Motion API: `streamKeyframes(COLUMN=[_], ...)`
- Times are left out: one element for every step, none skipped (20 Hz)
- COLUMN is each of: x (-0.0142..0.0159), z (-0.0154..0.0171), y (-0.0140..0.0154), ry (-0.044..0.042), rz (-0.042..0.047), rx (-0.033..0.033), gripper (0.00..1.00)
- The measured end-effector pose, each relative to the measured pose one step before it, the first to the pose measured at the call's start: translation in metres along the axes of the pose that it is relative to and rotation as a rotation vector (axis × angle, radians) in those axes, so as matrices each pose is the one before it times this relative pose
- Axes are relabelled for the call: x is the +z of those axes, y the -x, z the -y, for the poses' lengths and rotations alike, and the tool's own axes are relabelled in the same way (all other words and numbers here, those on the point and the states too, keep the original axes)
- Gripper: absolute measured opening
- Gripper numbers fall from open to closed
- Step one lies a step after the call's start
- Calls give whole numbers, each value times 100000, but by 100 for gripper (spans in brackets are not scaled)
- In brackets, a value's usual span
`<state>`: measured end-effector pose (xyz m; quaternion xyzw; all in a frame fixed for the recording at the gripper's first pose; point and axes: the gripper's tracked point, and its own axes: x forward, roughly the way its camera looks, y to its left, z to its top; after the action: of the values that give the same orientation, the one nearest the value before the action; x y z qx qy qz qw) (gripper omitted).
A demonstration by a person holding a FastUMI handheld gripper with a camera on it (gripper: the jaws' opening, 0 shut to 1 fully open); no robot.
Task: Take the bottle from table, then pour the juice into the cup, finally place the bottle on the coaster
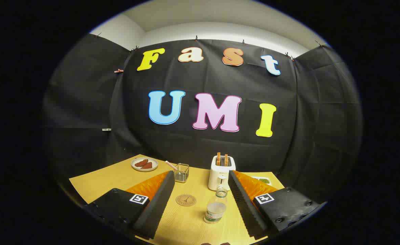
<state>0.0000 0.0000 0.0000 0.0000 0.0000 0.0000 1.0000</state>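
My claw (pixel 200 190) is spread wide and holds nothing; bare worktop (pixel 101 183) lies open between its fingers. The bottle (pixel 216 207) stands upright between them, nearer my right finger and apart from it: clear, uncapped, partly filled, with a label low down. Left of the bottle lies a round coaster (pixel 186 200). Beyond the bottle stands a white toaster (pixel 221 173); further left, a wire basket (pixel 181 172) and a plate (pixel 144 164).
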Motion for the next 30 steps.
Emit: streamKeyframes(x=[8,199,50,-131,-145,-39,99,18,-184,-103,-121,-188,-166,-235,-237,-228,-186,-239,-318,-419,-446,-510,-670,-580,-469,-472,-446,-486,-366,-318], z=[-399,-332,-289,-113,-208,-145,-28,54,13,5,80,289,211,243,400,468,629,595,440,443,250,167,48,124,23,107,140,29,147,236], y=[161,84,4,-33,4,123,75,45,-44,51,126,58,24,4,42,43,-68,-134,-113,-214,-258,-275,-318,-329,-263,-251,-283,-346,-343,-362], ry=[535,361,162,-129,-193,22,139,-5,-213,66,415,326,-188,-558,-763,-740,-622,-553,-324,-327,-562,-868,-725,-348,-243,-131,-364,-517,-404,-263], rz=[31,597,39,-226,-332,-69,302,4,-473,-322,-304,-418,-422,-554,-594,-328,-188,-183,-177,-184,-125,-336,-864,-983,-656,-582,-741,-638,-516,-285], rx=[958,649,471,410,493,500,227,13,289,155,5,-160,-99,-218,-396,-514,-1076,-1186,-1128,-777,-549,-331,-24,-365,-178,-318,-226,-34,-373,-511], gripper=[97,97,97,97,97,97,97,97,97,97,97,97,97,97,97,97,97,97,97,97,97,97,97,97,97,97,97,97,97,97])
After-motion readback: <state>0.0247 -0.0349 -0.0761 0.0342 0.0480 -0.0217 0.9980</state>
